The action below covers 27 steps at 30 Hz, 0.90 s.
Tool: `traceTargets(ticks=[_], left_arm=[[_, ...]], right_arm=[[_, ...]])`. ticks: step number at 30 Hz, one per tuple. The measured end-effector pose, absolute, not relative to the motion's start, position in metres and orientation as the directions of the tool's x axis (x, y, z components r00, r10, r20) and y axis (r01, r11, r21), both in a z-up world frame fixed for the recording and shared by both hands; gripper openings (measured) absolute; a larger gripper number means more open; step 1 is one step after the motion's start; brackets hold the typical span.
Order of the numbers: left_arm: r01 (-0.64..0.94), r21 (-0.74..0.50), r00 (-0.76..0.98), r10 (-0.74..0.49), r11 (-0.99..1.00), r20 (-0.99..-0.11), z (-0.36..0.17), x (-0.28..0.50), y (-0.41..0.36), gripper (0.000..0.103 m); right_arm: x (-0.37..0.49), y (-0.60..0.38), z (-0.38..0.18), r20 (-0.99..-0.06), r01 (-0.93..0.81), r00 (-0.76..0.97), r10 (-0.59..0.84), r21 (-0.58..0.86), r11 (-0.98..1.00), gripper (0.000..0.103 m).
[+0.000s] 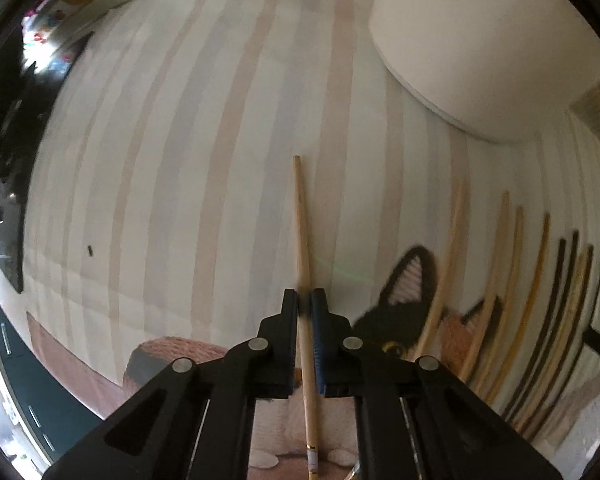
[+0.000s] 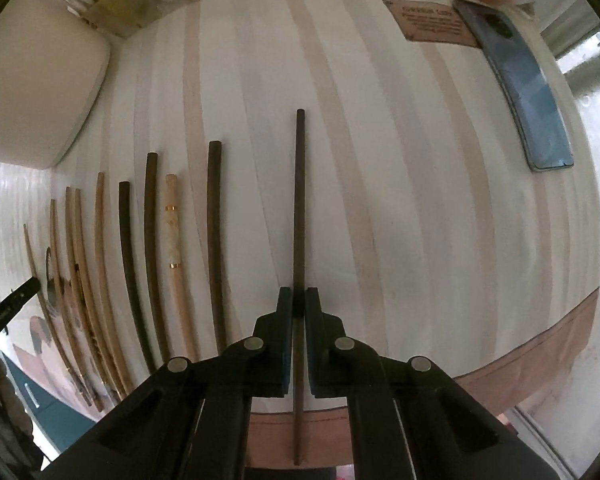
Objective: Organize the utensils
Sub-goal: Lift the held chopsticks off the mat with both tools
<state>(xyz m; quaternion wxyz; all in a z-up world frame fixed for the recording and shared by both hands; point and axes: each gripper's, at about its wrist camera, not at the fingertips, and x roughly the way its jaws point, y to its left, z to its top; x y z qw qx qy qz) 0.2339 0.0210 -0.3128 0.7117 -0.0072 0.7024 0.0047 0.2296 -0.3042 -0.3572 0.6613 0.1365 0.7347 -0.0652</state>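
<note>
Chopsticks are what I'm sorting: my left gripper (image 1: pixel 305 300) has its jaws closed on a pale wooden chopstick (image 1: pixel 300 216), which points to 12 o'clock over the striped tabletop (image 1: pixel 180 160). My right gripper (image 2: pixel 299 298) has its jaws pinched on a dark chopstick (image 2: pixel 300 184), also pointing to 12. The rest lie in a row of chopsticks (image 2: pixel 152 248) at 9 o'clock of my right jaws, some dark, some pale, one with gold bands. Both sticks are thin, round and gripped near one end, so either could pivot or slip if I tilt. Set down carelessly, a stick could roll out of line or knock its neighbours. The white container (image 1: pixel 480 40) at 1 o'clock of my left jaws is near enough to clip.
</note>
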Motion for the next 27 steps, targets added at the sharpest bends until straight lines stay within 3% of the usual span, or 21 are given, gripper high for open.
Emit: traceTargets(ticks=[27], left_arm=[[0.118,0.049,0.042,0.044,0.992,-0.998,-0.325,0.234,-0.006,0.005]], right_arm=[[0.254,-0.273,-0.359,-0.992,0.246,-0.126,0.011,-0.020,0.969,0.006]])
